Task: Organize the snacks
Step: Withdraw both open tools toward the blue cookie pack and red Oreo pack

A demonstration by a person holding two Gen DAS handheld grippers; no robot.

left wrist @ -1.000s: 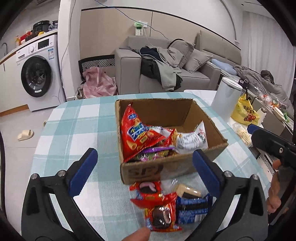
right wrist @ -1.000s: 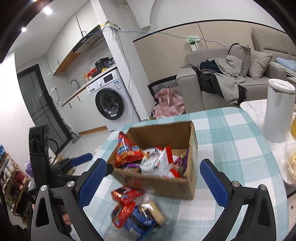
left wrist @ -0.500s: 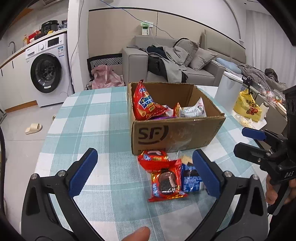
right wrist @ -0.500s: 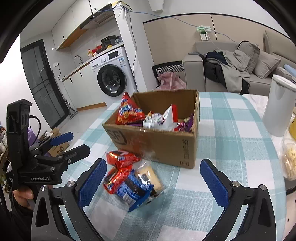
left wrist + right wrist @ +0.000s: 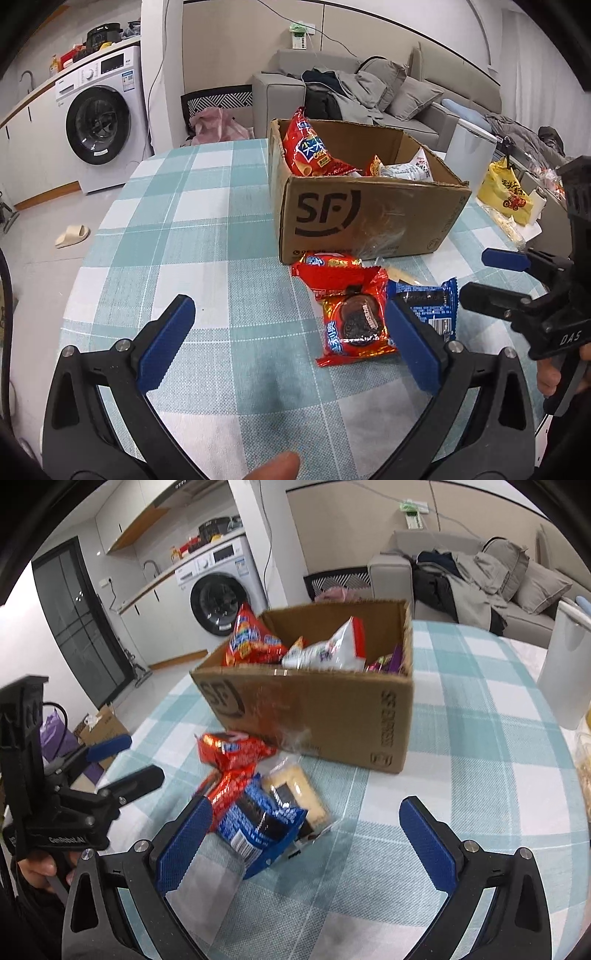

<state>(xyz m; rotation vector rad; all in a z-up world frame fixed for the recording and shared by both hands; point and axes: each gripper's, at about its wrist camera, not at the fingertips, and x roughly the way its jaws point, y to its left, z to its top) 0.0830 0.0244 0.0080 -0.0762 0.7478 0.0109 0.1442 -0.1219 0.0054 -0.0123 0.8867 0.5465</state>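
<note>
We hold both tools wide open and empty over a table in a teal-and-white checked cloth (image 5: 207, 206), the left gripper (image 5: 284, 339) and right gripper (image 5: 306, 845) hovering short of the SF cardboard box (image 5: 369, 218), beyond which stand a washing machine (image 5: 99, 122) and a grey sofa (image 5: 369, 96). Loose snacks lie just before the box: a red cookie packet (image 5: 354, 325), a blue wafer packet (image 5: 258, 827) and a clear-wrapped pale bar (image 5: 299, 794), half hidden. The chip bag (image 5: 310, 147) pokes above the box rim; the right view blurs.

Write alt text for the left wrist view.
Open left gripper hovers over a checked tablecloth, facing red and blue snack packets lying before a cardboard box holding more snacks. The right gripper, also open, enters from the right.
</note>
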